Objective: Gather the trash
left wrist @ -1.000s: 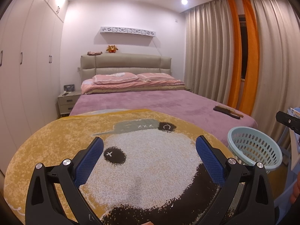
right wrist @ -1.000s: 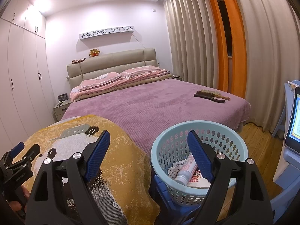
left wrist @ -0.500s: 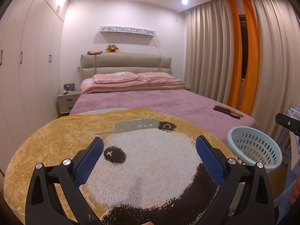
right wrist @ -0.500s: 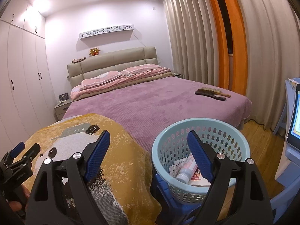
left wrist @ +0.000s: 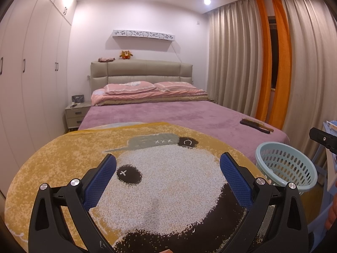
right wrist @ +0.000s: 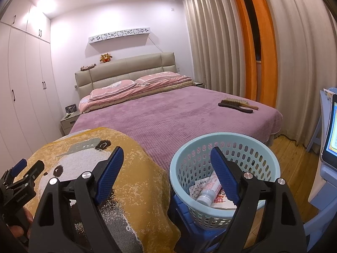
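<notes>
Pale-blue basket (right wrist: 225,147) holding tube (right wrist: 207,194), packets; slightly lower in right view than before. Left hand-held gripper (left wrist: 168,171), right hand-held gripper (right wrist: 166,168) both agape, empty. Collection probably finished.

The tube (right wrist: 207,193) in the basket (right wrist: 270,158) is partly hidden by a finger (right wrist: 224,179); the screen (right wrist: 330,135) is cut off.

A home bedroom — made bed (left wrist: 172,113), wardrobes (left wrist: 31,73), curtains (left wrist: 236,59).
</notes>
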